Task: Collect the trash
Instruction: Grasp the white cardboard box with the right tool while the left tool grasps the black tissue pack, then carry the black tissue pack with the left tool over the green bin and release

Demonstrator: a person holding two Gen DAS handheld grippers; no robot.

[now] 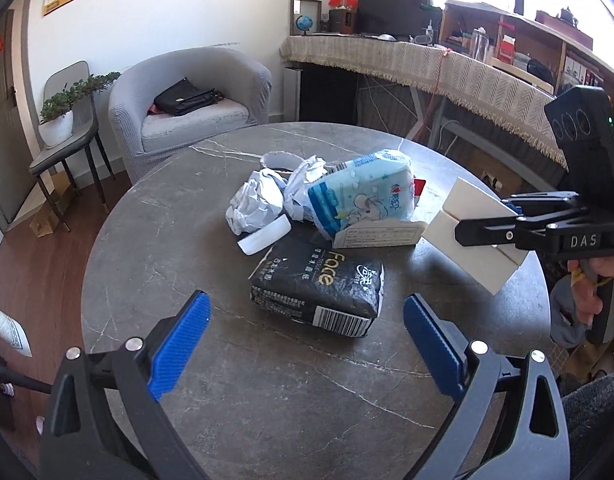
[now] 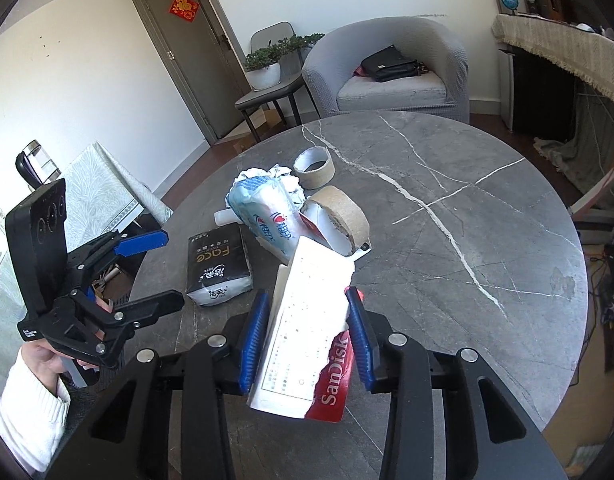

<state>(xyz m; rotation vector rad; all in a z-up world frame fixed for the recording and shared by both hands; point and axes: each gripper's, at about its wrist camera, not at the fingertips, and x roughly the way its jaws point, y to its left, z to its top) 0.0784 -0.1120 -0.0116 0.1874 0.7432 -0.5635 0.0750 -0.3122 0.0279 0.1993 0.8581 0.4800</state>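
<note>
SanDisk packaging (image 2: 307, 344) in right gripper (image 2: 307, 316), brown tape roll (image 2: 341, 212) visible

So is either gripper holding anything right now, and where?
The right gripper grips the torn SanDisk package by its side edges; the left gripper is open and empty.

A round grey marble table (image 1: 155, 240) is seen with a black tissue pack (image 1: 319, 284), a blue-and-white tissue pack (image 1: 361, 194) and crumpled white paper (image 1: 255, 198) clustered on it. A white card (image 1: 473, 232) is clamped by the right gripper (image 1: 487, 228); the left gripper (image 1: 307, 344) is held wide apart.
</note>
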